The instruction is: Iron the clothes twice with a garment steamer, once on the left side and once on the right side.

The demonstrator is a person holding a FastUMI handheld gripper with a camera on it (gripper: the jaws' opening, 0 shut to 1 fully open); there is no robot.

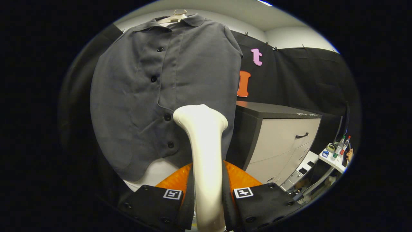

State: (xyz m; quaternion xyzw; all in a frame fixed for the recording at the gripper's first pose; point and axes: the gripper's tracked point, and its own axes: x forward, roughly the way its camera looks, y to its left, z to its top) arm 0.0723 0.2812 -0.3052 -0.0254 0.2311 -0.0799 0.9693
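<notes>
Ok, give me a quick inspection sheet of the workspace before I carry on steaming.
Surface: nothing seen.
Job's things: grey shirt on a hanger, buttoned; white garment steamer, head at the shirt's lower front.
Clutter: bottles on a small table beyond the cabinet.
Grippers: gripper shut on garment steamer.
Cables: nothing seen.
Surroundings: drawer cabinet beside the shirt; black cloth wall behind.

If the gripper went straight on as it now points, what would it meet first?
Probably the dark grey buttoned shirt on its hanger: the gripper, shut on the white garment steamer, aims its head there. Depth is unclear.
</notes>
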